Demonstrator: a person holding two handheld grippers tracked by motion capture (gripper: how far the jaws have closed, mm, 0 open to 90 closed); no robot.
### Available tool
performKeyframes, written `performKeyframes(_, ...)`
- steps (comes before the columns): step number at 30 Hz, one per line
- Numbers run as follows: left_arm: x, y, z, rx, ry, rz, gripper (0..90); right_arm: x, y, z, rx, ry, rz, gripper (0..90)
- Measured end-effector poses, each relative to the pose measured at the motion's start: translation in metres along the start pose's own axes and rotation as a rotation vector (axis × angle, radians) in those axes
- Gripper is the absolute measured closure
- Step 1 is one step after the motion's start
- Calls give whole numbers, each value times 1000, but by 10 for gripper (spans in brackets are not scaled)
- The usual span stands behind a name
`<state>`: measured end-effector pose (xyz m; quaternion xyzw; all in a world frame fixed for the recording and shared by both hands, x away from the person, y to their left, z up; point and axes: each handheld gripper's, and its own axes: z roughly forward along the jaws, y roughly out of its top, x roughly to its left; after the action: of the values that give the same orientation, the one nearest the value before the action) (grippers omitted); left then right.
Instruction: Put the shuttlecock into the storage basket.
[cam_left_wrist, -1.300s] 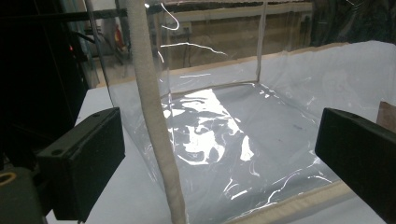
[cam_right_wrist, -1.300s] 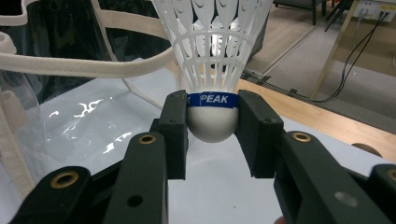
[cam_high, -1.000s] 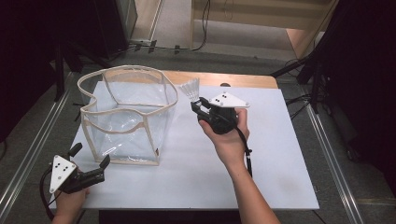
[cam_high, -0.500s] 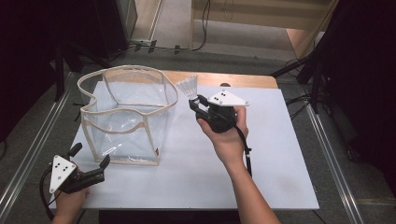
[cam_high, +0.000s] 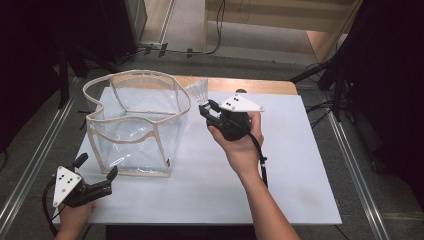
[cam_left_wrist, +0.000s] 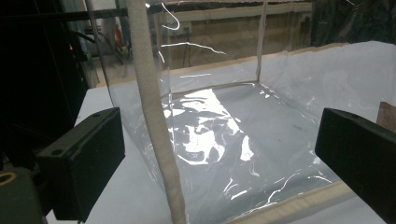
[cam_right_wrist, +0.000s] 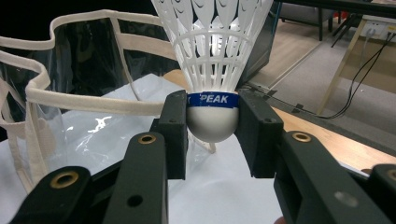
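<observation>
Near edge first: left gripper at the front left corner of the white table, just in front of the clear bag, jaws spread wide with nothing between them, released, pointing at the bag's near corner; from the left gripper view, both black jaws well apart either side of the bag's cream-trimmed vertical seam, not touching it, glare on the clear plastic wall behind. Farther in, right of the bag: right gripper held in a hand above the table, grey three-cornered plate on top, cable trailing down along the forearm. Clamped on a white shuttlecock, pads pressing the rounded white cork on both sides at the blue band reading PEAK, skirt flaring up and away from the jaws. Shuttlecock just beside the bag's right upper rim, off the table surface, outside the bag, not over its opening as far as can be told. Bag standing upright and open-topped on the left half of the table, cream trim wavy along the rim. Beyond the bag, tan table edge strip, then floor with cables
</observation>
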<state>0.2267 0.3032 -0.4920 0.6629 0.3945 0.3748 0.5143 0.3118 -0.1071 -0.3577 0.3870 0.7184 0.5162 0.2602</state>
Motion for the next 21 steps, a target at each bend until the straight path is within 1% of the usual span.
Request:
performKeyframes(8, 0, 0, 0, 0, 0, 0, 23, 4, 3, 4, -3, 11, -12, 627)
performKeyframes(21, 0, 0, 0, 0, -1, 0, 23, 10, 7, 8, -6, 29, -15, 627)
